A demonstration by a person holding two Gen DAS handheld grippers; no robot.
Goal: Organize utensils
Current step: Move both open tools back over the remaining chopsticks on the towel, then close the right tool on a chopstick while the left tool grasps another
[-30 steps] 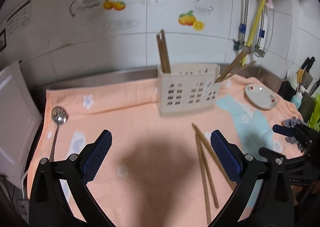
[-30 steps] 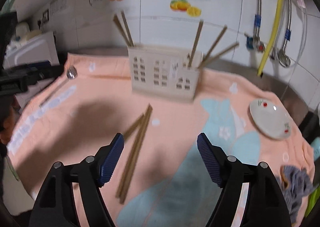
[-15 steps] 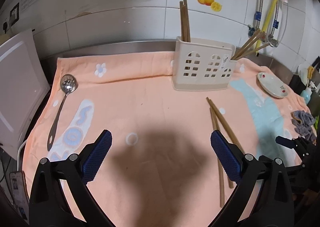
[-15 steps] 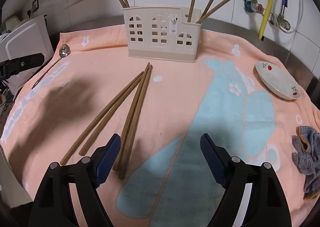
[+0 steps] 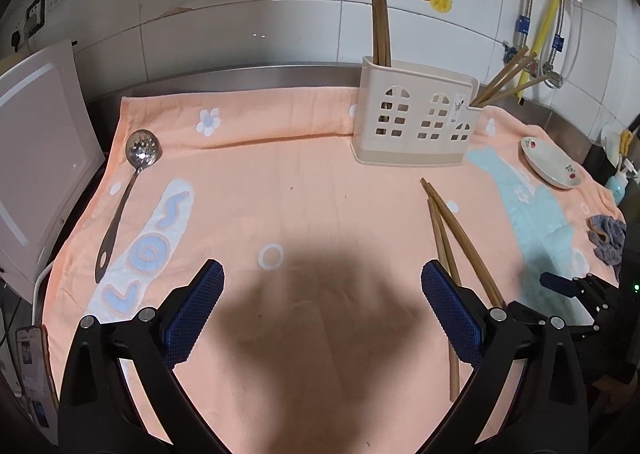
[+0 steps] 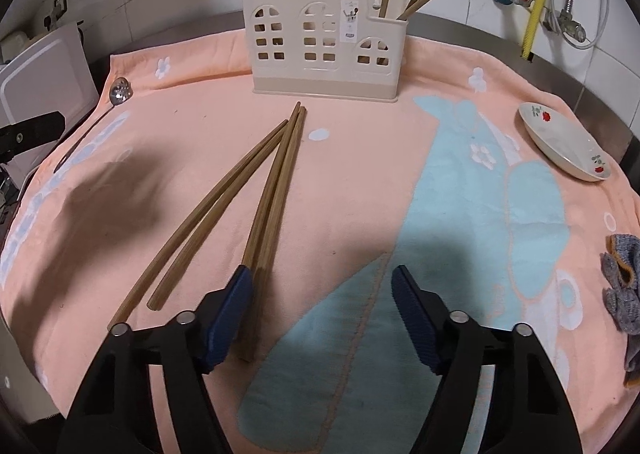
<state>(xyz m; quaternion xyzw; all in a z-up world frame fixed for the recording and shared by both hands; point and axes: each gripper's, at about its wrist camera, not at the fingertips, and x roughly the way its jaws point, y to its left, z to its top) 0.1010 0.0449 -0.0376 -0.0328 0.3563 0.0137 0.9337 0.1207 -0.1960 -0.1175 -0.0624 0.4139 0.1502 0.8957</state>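
A cream utensil holder (image 5: 416, 122) (image 6: 324, 50) stands at the back of an orange towel (image 5: 280, 182), with chopsticks upright in both ends. Several loose wooden chopsticks (image 6: 276, 190) (image 5: 456, 238) lie on the towel in front of it. A slotted metal spoon (image 5: 128, 190) (image 6: 116, 94) lies at the left. My left gripper (image 5: 320, 310) is open and empty above the towel's near middle. My right gripper (image 6: 320, 314) is open and empty, its left finger (image 6: 228, 318) just over the near ends of the right-hand chopstick pair.
A small white dish (image 5: 548, 162) (image 6: 564, 142) sits at the right on the towel. A grey cloth (image 5: 608, 238) (image 6: 624, 286) lies at the right edge. A white board (image 5: 36, 158) leans at the left. Pipes and a yellow hose (image 5: 552, 2) run down the tiled wall.
Both grippers have pulled back and tilted down toward the towel. The right gripper has closed in on the near ends of the loose chopsticks. Both stay open.
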